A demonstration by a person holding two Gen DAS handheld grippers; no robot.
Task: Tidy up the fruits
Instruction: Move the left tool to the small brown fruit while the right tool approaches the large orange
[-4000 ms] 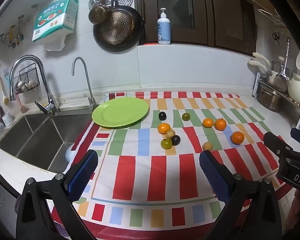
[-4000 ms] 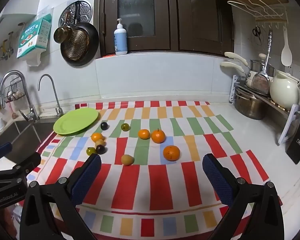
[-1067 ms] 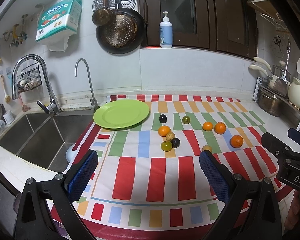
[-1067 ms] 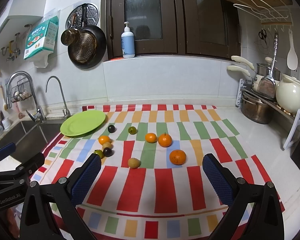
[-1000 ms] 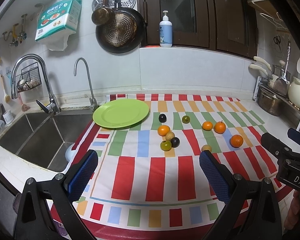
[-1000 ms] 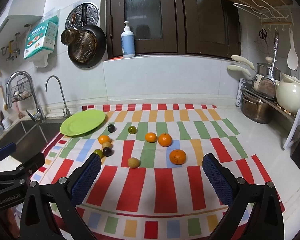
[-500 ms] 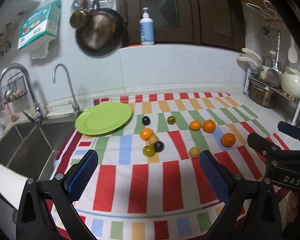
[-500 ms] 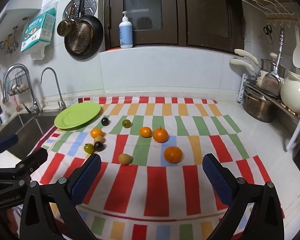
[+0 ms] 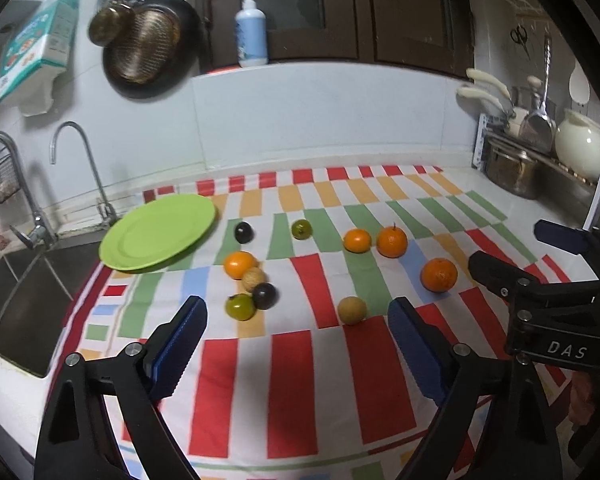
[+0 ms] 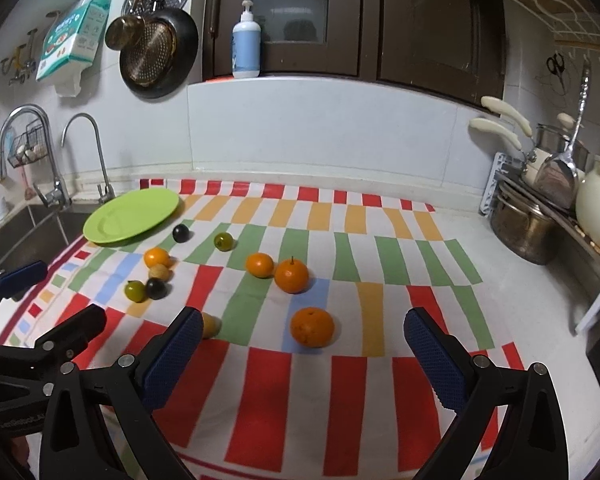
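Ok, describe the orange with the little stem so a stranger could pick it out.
Start at the striped cloth on the counter and find the three oranges right of the green plate. It is the middle one, the stemmed orange, beside a smaller orange. Only it has a dark stem sticking up.

Oranges (image 10: 312,327), green (image 9: 241,307) and dark fruits (image 9: 264,295) lie scattered beside a bare green plate (image 9: 158,231).

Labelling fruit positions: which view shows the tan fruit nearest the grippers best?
Left wrist: the tan fruit sits whole and unblocked on the striped cloth, between the open fingers. In the right wrist view that gripper's left finger hides most of it.
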